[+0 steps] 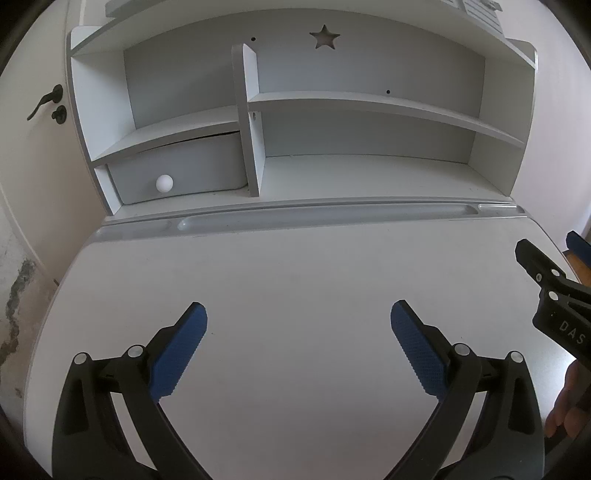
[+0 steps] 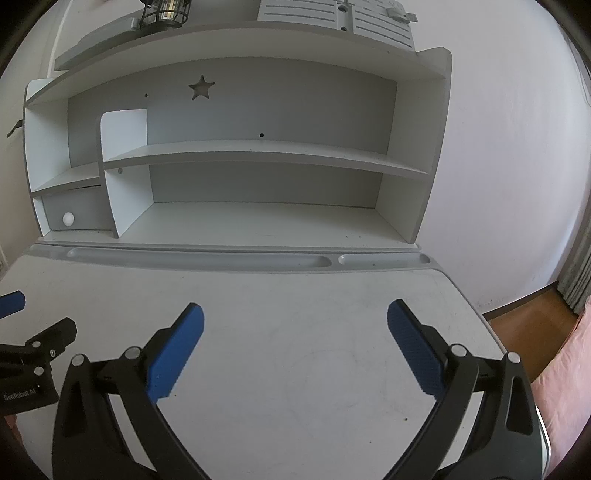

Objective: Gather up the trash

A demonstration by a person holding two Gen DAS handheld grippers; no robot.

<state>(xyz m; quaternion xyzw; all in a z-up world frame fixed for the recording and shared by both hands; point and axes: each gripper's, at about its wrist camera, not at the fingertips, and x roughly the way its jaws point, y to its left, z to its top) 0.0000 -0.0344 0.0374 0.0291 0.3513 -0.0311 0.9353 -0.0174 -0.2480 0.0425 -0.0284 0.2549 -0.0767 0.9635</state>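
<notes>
Holding both tools above the white desk top [image 1: 295, 266], you have the left gripper [image 1: 298, 317] and the right gripper [image 2: 294, 317] spread wide with nothing between their blue ribbed pads [image 2: 177, 350]. Check the grey-and-white shelf unit [image 2: 258, 151] behind the desk: its compartments show no contents, and its small grey drawer [image 1: 181, 166] with a round white knob [image 1: 164, 183] sits closed at lower left. No trash item can be identified.

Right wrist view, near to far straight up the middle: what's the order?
right gripper with its fingers spread → desk top → pen groove → lower shelf bay → middle shelf board → star cutout → lantern on top.
</notes>
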